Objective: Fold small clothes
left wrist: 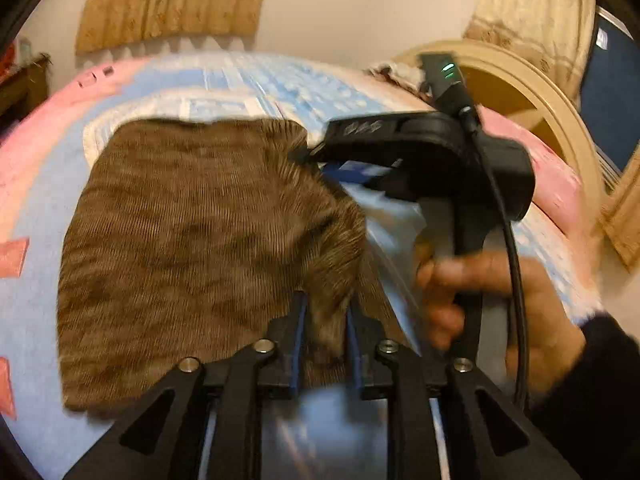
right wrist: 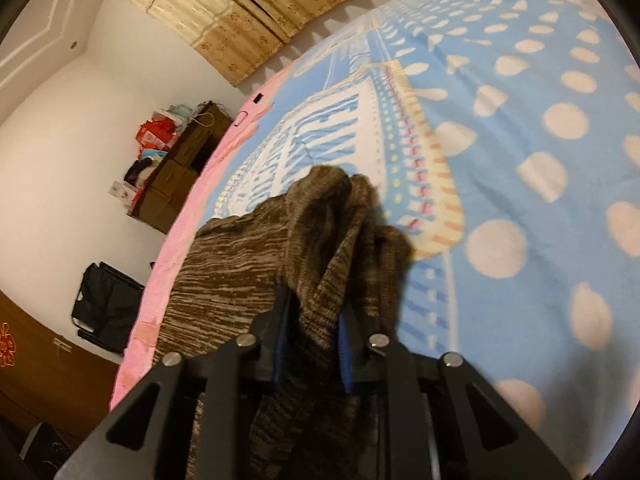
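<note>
Mid-fold: brown knit garment [left wrist: 192, 240] lies on the bed blanket [left wrist: 36, 312], folded edge between both tongs. Left tongs [left wrist: 326, 320] and right tongs [right wrist: 312, 320] loosely clenched on fabric, seemingly letting go. Next: release fully, smooth it.

Warm, dim indoor light; left wrist view motion-blurred, right sharper, both bowed with dark fisheye corners.

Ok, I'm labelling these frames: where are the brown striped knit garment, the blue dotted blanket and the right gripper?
brown striped knit garment [left wrist: 192, 232]: left wrist view, flat middle.
blue dotted blanket [right wrist: 520, 168]: right wrist view, bare dotted part.
right gripper [right wrist: 312, 336]: right wrist view, between fingertips.
</note>
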Tool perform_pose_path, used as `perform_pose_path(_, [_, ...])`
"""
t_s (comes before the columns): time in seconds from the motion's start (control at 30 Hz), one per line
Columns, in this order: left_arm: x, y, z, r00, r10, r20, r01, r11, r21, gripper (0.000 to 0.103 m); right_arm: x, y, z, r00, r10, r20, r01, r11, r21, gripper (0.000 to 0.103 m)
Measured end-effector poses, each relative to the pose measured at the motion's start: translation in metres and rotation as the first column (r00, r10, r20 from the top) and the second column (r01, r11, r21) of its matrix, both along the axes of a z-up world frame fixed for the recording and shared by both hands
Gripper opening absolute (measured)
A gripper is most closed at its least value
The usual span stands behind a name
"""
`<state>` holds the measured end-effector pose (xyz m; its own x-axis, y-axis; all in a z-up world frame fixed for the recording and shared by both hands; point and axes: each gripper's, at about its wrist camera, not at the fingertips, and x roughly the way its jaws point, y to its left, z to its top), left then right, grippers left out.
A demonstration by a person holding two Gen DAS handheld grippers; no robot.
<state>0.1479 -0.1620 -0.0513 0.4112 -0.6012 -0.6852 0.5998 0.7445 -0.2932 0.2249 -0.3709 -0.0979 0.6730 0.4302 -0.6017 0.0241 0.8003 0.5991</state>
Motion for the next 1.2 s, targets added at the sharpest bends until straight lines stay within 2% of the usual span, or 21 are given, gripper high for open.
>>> perform_pose_path(0.03, [-0.006,0.008,0.002,1.000,-0.004,-0.018,0.004,1.000,-0.008,0.037,-0.009,-0.005,0.007,0.999,-0.050,0.006,0.050,0.997,-0.063,0.040])
perform_pose_path(0.07, [-0.009,0.018,0.004,1.000,0.007,-0.029,-0.007,1.000,-0.013,0.056,-0.024,-0.008,0.018,0.994,-0.109,0.026,0.111,0.984,-0.142,0.047])
perform_pose_path(0.13, [-0.021,0.041,0.006,0.999,0.036,-0.006,-0.036,0.999,-0.034,0.069,-0.052,-0.010,0.032,0.989,-0.132,0.071,0.143,0.973,-0.182,0.052])
perform_pose_path(0.23, [-0.036,0.072,0.005,0.995,0.094,0.040,-0.093,0.995,-0.026,0.069,-0.093,-0.004,0.042,0.988,-0.124,0.088,0.138,0.975,-0.175,0.052])
perform_pose_path(0.37, [-0.043,0.112,-0.004,0.982,0.187,-0.007,-0.187,0.982,-0.028,0.069,-0.143,0.022,0.047,0.988,-0.109,0.114,0.136,0.954,-0.266,0.052])
perform_pose_path(0.43, [-0.039,0.125,-0.009,0.974,0.222,-0.042,-0.224,0.974,-0.023,0.069,-0.154,0.040,0.042,0.990,-0.075,0.117,0.106,0.951,-0.290,0.052])
perform_pose_path(0.53, [-0.042,0.135,-0.012,0.962,0.259,-0.088,-0.262,0.965,-0.021,0.069,-0.145,0.066,0.042,0.993,-0.003,0.121,0.045,0.935,-0.352,0.052])
perform_pose_path(0.63, [-0.045,0.146,-0.009,0.958,0.274,-0.081,-0.277,0.961,-0.024,0.069,-0.128,0.072,0.033,0.994,0.000,0.107,0.039,0.932,-0.362,0.052])
perform_pose_path(0.7, [-0.046,0.150,-0.005,0.957,0.282,-0.066,-0.284,0.959,-0.019,0.069,-0.115,0.076,0.021,0.998,-0.015,0.062,0.039,0.915,-0.401,0.051])
perform_pose_path(0.73, [-0.045,0.152,-0.004,0.957,0.283,-0.058,-0.285,0.958,-0.017,0.069,-0.112,0.079,0.013,0.999,-0.031,0.024,0.038,0.905,-0.423,0.047])
perform_pose_path(0.77, [-0.045,0.154,-0.003,0.958,0.283,-0.050,-0.284,0.959,-0.015,0.069,-0.109,0.079,0.005,0.999,-0.043,-0.022,0.030,0.906,-0.423,0.033])
perform_pose_path(0.9, [-0.039,0.158,-0.008,0.959,0.277,-0.057,-0.278,0.960,-0.011,0.069,-0.127,0.072,0.005,0.999,-0.022,-0.034,0.007,0.923,-0.385,0.017])
perform_pose_path(1.0, [-0.030,0.157,-0.009,0.960,0.275,-0.055,-0.275,0.961,-0.001,0.069,-0.140,0.047,-0.005,0.998,-0.041,-0.044,0.027,0.959,-0.283,0.016])
perform_pose_path(1.1, [-0.018,0.155,0.005,0.960,0.280,0.003,-0.280,0.960,0.004,0.069,-0.147,0.041,0.001,0.998,-0.052,-0.046,0.038,0.966,-0.257,0.020])
perform_pose_path(1.13, [-0.013,0.155,0.010,0.957,0.287,0.024,-0.287,0.958,-0.007,0.069,-0.150,0.040,0.010,0.998,-0.057,-0.031,0.047,0.965,-0.259,0.020])
perform_pose_path(1.2, [0.001,0.150,0.020,0.953,0.301,0.045,-0.300,0.954,-0.029,0.069,-0.154,0.042,0.039,0.993,-0.093,0.069,0.109,0.953,-0.281,0.024])
